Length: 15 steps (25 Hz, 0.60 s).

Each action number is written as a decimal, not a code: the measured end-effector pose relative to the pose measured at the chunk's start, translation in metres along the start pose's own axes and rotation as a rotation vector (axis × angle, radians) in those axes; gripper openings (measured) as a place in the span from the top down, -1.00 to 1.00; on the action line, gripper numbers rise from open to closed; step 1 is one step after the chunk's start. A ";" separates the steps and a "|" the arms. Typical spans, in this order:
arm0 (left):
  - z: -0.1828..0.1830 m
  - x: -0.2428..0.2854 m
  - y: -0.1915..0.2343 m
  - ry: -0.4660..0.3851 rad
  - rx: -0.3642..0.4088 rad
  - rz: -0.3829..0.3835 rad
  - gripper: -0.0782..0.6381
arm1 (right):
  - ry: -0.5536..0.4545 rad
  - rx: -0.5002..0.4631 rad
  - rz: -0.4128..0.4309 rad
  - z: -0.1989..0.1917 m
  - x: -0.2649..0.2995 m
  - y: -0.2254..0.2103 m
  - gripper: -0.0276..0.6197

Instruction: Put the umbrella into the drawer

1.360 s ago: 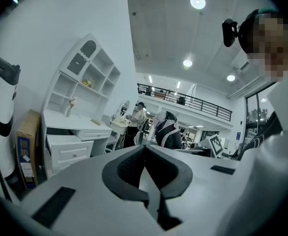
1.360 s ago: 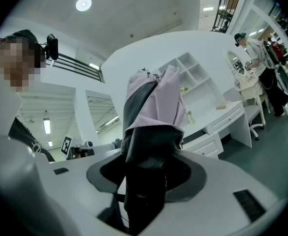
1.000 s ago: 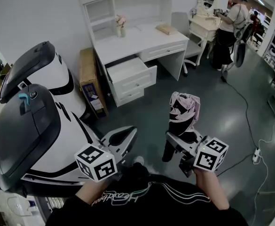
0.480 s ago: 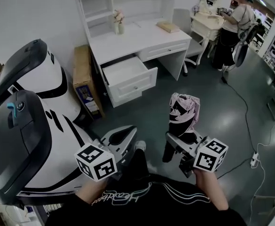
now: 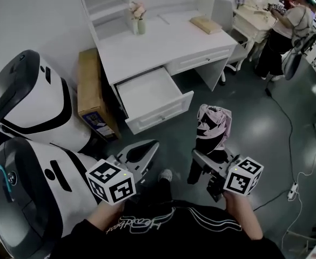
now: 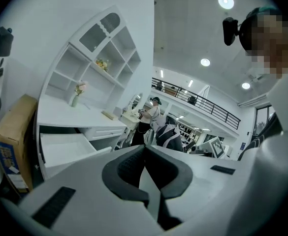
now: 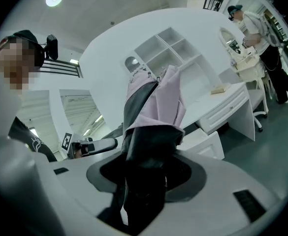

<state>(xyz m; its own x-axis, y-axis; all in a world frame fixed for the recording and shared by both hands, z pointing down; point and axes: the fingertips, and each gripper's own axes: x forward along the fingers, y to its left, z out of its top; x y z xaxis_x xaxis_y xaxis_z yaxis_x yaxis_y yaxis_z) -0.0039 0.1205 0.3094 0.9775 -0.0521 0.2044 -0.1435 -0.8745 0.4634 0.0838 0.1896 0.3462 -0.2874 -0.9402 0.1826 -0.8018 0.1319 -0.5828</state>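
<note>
The folded pink-and-black umbrella (image 5: 213, 124) stands upright in my right gripper (image 5: 210, 154), whose jaws are shut on its dark lower end. In the right gripper view the umbrella (image 7: 156, 102) fills the middle, clamped between the pads of that gripper (image 7: 148, 166). The white desk's top drawer (image 5: 163, 114) is pulled open, with a bare inside, ahead and to the left of the umbrella. My left gripper (image 5: 149, 146) is shut and holds nothing, pointing at the drawer's front. In the left gripper view the left gripper's (image 6: 144, 149) tips meet, and the open drawer (image 6: 60, 146) lies to the left.
Two large white-and-black rounded machines (image 5: 33, 107) crowd the left side. A cardboard box (image 5: 90, 93) leans beside the white desk (image 5: 163, 42), which carries a flower vase (image 5: 139, 21) and a book (image 5: 207, 24). A person (image 5: 290, 28) stands at a dresser back right. A cable (image 5: 293, 161) runs over the floor.
The desk and open drawer have come nearer and lower in the head view as both grippers moved forward. The umbrella stays in the right gripper; the left stays shut.
</note>
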 end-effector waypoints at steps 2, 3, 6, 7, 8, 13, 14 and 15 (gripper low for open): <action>0.024 0.021 0.035 0.000 -0.009 0.009 0.73 | 0.015 0.010 -0.001 0.023 0.034 -0.021 0.24; 0.036 0.030 0.052 -0.003 -0.014 0.012 0.73 | 0.023 0.014 -0.001 0.033 0.050 -0.031 0.24; 0.061 0.056 0.101 -0.010 -0.035 0.023 0.73 | 0.052 0.021 -0.004 0.057 0.094 -0.059 0.24; 0.067 0.063 0.115 -0.011 -0.044 0.028 0.73 | 0.060 0.021 -0.007 0.064 0.106 -0.067 0.24; 0.071 0.069 0.128 -0.011 -0.053 0.034 0.73 | 0.066 0.022 -0.009 0.070 0.117 -0.075 0.24; 0.080 0.089 0.173 -0.014 -0.095 0.070 0.73 | 0.114 0.003 -0.004 0.090 0.157 -0.102 0.24; 0.080 0.091 0.179 -0.013 -0.099 0.079 0.73 | 0.118 0.003 0.002 0.093 0.163 -0.106 0.24; 0.081 0.093 0.185 -0.015 -0.101 0.087 0.73 | 0.120 0.004 0.008 0.096 0.168 -0.109 0.24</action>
<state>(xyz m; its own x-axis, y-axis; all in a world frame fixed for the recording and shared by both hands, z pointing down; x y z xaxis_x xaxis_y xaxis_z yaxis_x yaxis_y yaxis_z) 0.0727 -0.0849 0.3440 0.9627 -0.1337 0.2351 -0.2422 -0.8135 0.5288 0.1729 -0.0130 0.3642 -0.3546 -0.8949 0.2708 -0.7973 0.1382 -0.5875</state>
